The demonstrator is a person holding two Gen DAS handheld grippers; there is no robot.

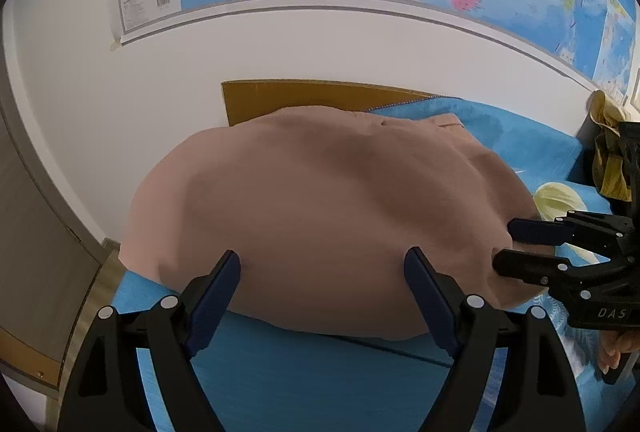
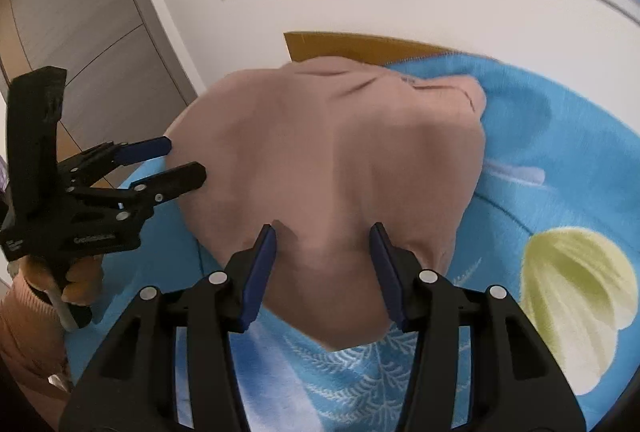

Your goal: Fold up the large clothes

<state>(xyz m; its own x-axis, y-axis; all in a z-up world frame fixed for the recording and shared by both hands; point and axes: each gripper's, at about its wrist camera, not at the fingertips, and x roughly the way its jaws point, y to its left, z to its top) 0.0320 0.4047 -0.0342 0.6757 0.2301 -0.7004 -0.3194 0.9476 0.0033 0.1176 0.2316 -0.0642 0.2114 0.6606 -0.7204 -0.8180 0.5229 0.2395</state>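
Left wrist view: a folded dusty-pink fabric garment (image 1: 320,216) lies on a bright blue patterned blanket (image 1: 280,372). Left tongs (image 1: 322,264) gape apart over its near edge. Right tongs (image 2: 322,234) stand apart, cloth between, not pinched.

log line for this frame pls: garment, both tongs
garment: tan garment folded on blue blanket | left tongs: open, at its near edge | right tongs: open, astride near corner | nothing gripped
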